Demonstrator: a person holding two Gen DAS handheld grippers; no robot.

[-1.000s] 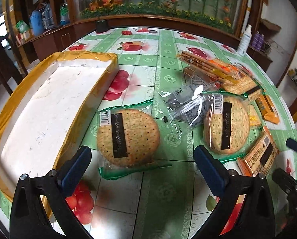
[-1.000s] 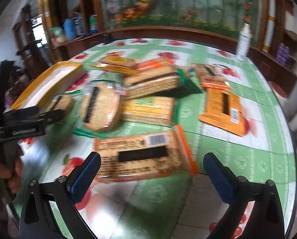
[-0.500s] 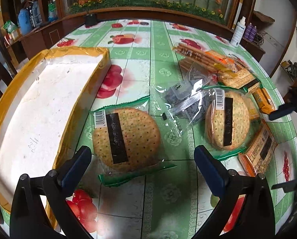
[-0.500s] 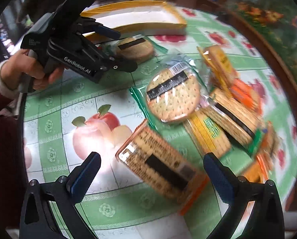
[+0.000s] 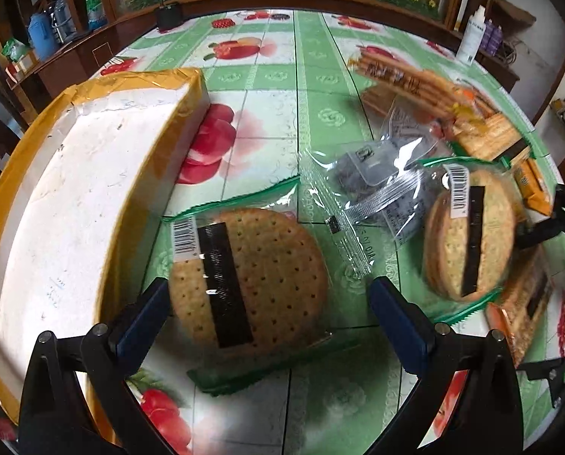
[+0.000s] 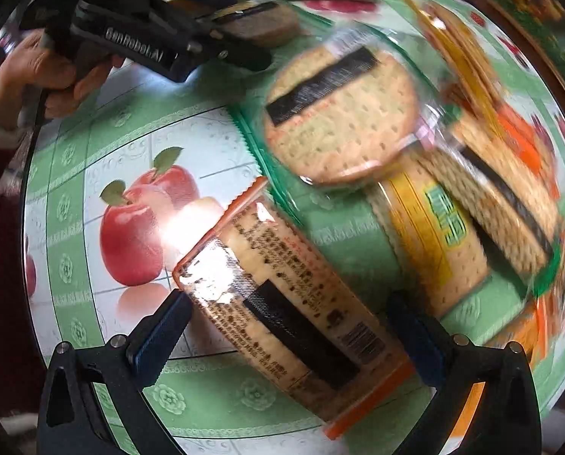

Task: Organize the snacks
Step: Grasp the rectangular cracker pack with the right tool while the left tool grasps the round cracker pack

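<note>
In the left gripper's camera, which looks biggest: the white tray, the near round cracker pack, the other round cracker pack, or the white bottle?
1. White tray
2. Near round cracker pack, though nearness to the camera inflates it
3. Other round cracker pack
4. White bottle, far off, so unsure

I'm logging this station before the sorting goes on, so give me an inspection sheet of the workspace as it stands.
Surface: round table under a green, fruit-printed cover.
Job's things: round cracker pack lies between the left gripper's fingers; orange-edged rectangular pack between the right's; second round pack and further packs heaped beyond; yellow-rimmed tray holds no snacks.
Clutter: clear wrapper with dark contents.
Grippers: left gripper open; right gripper open.
Cables: nothing seen.
Surroundings: wooden cabinet with flowers, white bottle.
</note>
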